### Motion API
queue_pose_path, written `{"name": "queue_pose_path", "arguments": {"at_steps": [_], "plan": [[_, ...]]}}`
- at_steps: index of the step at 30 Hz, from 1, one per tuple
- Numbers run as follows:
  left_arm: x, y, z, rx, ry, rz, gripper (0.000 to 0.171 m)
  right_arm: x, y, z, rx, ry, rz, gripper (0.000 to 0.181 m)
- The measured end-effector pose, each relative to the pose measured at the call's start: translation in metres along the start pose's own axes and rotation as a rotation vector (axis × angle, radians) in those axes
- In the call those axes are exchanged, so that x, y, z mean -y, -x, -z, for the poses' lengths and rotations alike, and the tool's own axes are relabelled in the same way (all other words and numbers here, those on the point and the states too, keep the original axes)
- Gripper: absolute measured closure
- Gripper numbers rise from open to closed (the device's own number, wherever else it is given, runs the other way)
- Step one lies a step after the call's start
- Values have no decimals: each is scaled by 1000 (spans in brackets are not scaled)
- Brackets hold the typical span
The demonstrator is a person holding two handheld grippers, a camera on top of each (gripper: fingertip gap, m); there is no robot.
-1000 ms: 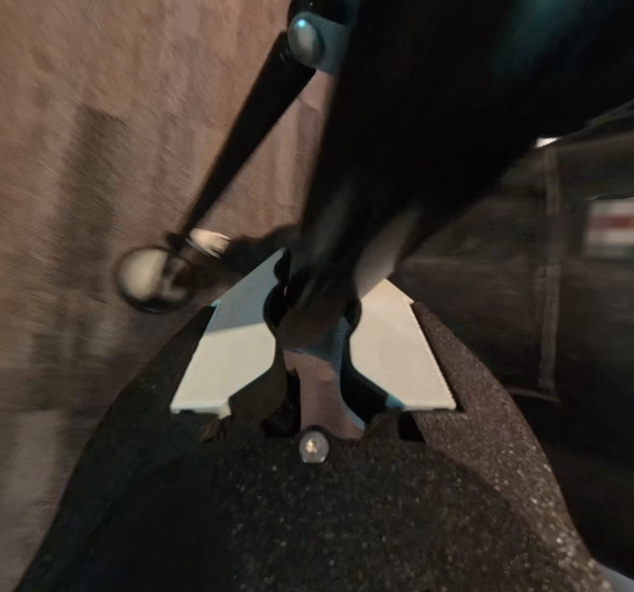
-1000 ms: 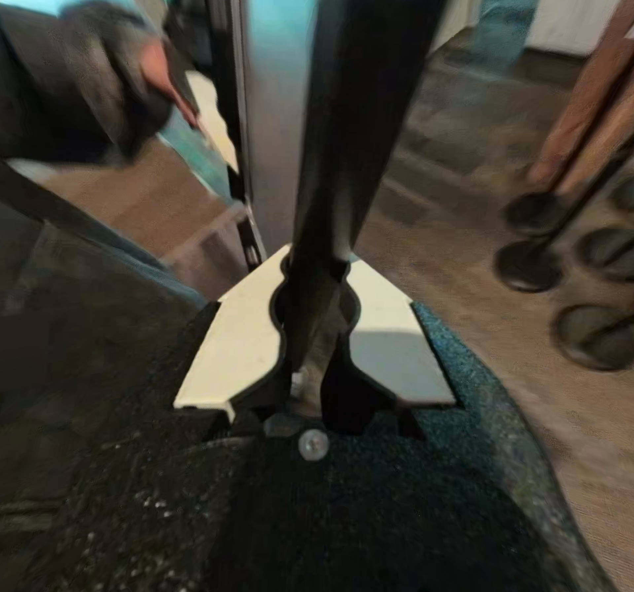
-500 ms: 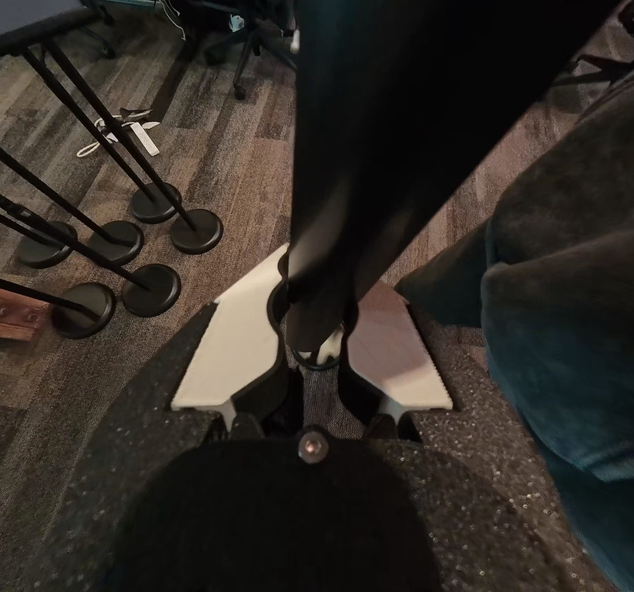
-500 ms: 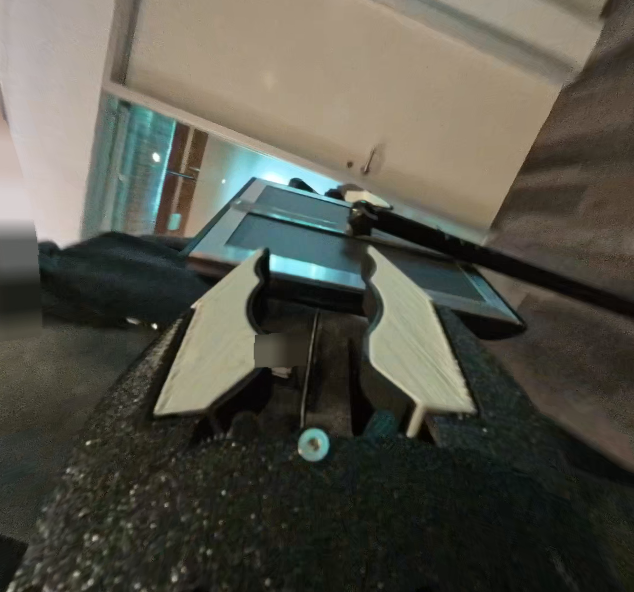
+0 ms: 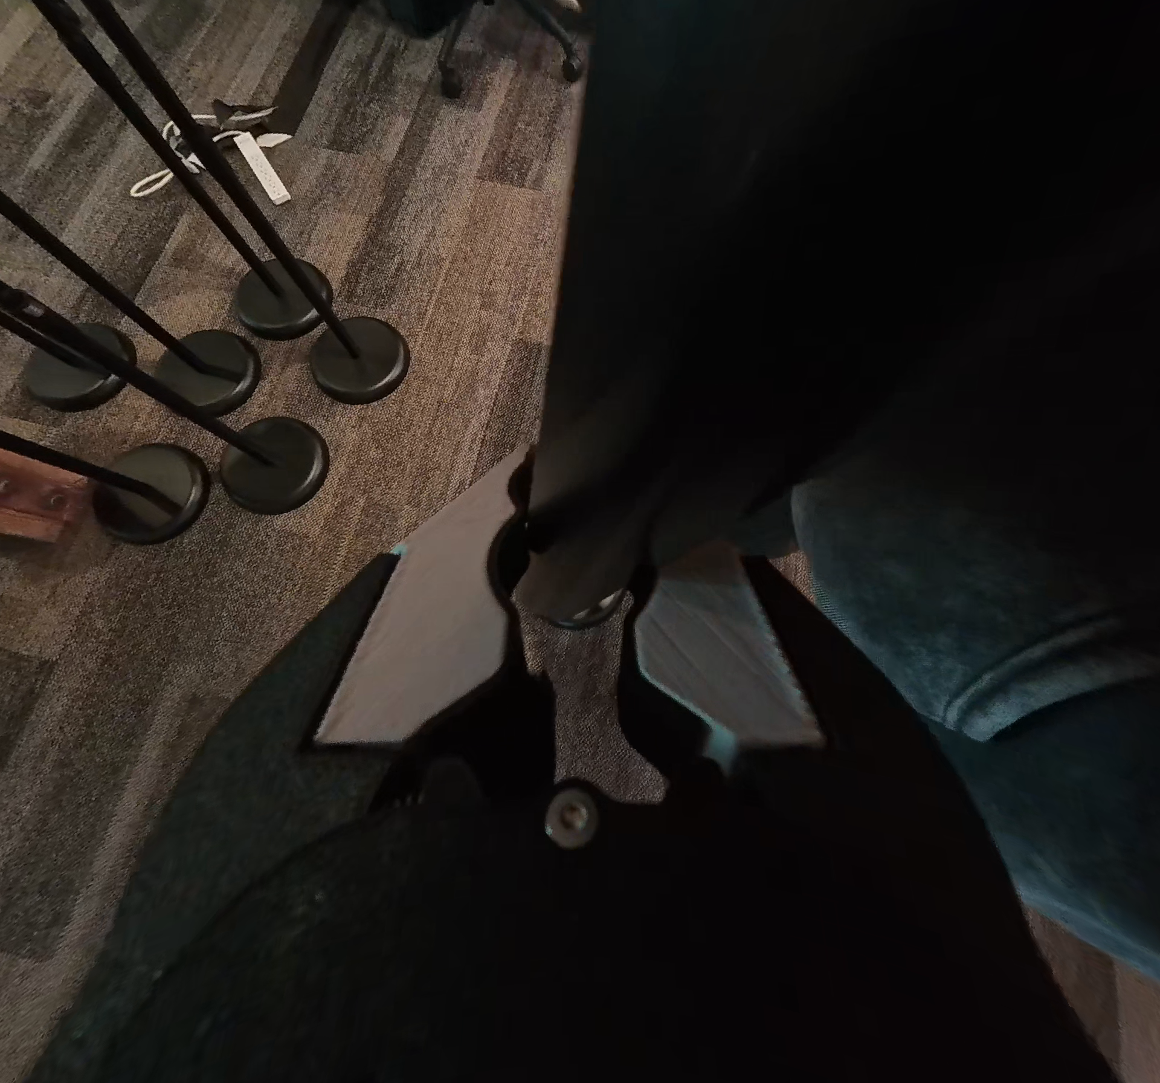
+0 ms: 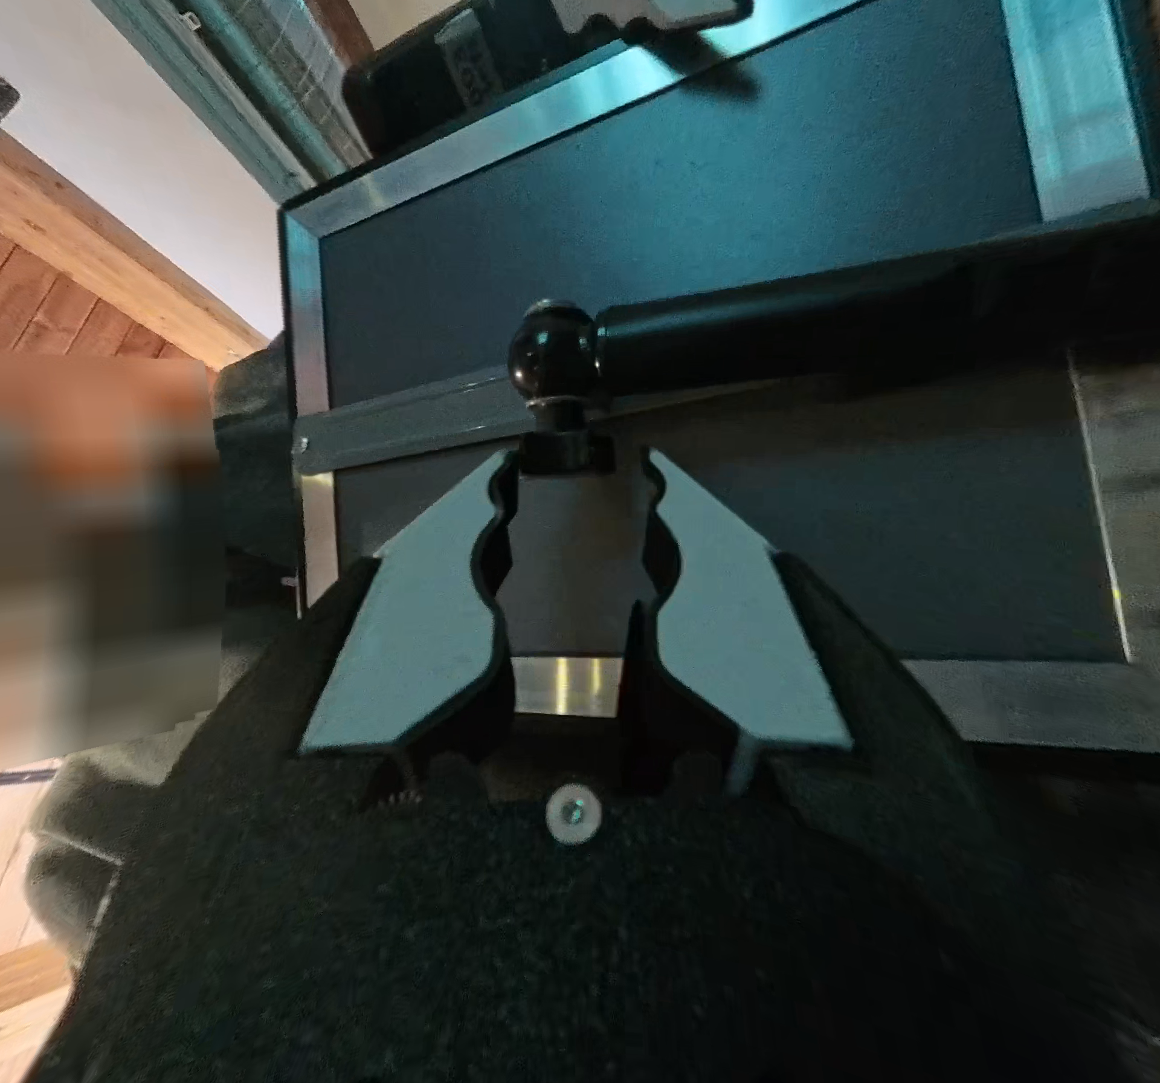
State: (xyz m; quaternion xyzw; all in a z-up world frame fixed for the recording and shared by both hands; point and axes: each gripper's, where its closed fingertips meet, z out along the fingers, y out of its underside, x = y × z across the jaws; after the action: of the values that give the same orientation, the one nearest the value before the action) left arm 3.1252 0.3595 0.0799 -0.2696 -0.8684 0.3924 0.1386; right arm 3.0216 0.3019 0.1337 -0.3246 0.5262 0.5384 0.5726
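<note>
- Round black stand bases [image 5: 358, 359], matte, clustered on striped carpet [image 5: 439, 236]; thin poles rise from them.
- Left hand-held gripper [image 5: 580, 525]: pale fingers closed against a dark, smooth panel [image 5: 753, 236], seen edge-on; grip looks firm.
- Right hand-held gripper [image 6: 577, 462]: jaws apart, holding nothing; tips just below a glossy ball joint [image 6: 552, 353] on the panel's metal-framed back.
- Black rod [image 6: 816, 331] runs right from the joint.

A carpet [image 5: 408, 249] of grey and brown striped tiles is seen dimly lit. Black round-based stands [image 5: 359, 359] are clustered on it at the left, and a white power strip [image 5: 262, 167] lies beyond them. A castor chair base [image 5: 502, 35] is seen farther off. Upward, a white ceiling [image 6: 125, 61], wooden beam [image 6: 113, 262] and insulated duct [image 6: 251, 48] are shown.
</note>
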Motion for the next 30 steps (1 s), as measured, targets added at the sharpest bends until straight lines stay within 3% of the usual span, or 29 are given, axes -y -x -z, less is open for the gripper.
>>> {"name": "queue_pose_path", "arguments": {"at_steps": [3, 6, 8, 12, 14, 16, 18, 21, 22, 24, 26, 27, 30], "plan": [[-1, 2, 1, 12, -2, 10, 151, 5, 5, -2, -2, 9, 30, 153], [-3, 1, 3, 11, -8, 24, 152, 7, 5, -5, -172, 30, 240, 157], [-4, 2, 4, 20, -13, 43, 152, 9, 5, -6, -402, 46, 480, 158], [-4, 5, 5, 35, -17, 69, 152, 16, 7, -1, -1072, 195, 1113, 159], [-4, 4, 5, 37, -14, 65, 152, 16, 7, -1, -1270, 248, 1242, 158], [-4, 2, 5, 29, -17, 63, 152, 14, 9, -2, -1226, 172, 1174, 158], [-2, 0, 4, 27, -27, 76, 152, 13, 12, 2, -1056, 34, 1021, 152], [-1, -1, 3, 28, -22, 65, 152, 13, 20, 9, -604, -164, 611, 136], [-1, -2, 3, 29, -23, 65, 152, 13, 15, 14, -478, -200, 453, 140], [0, -2, 2, 32, -31, 71, 152, 0, 0, 12, -280, -151, 195, 134], [0, -1, 2, 35, -31, 70, 152, -6, -6, 4, -203, -106, 148, 137], [-1, 0, 2, 38, -27, 67, 152, -4, 4, 1, -132, -127, 165, 150], [-1, 1, 4, 44, -30, 78, 152, 1, 3, 1, -131, -154, 151, 152]]}}
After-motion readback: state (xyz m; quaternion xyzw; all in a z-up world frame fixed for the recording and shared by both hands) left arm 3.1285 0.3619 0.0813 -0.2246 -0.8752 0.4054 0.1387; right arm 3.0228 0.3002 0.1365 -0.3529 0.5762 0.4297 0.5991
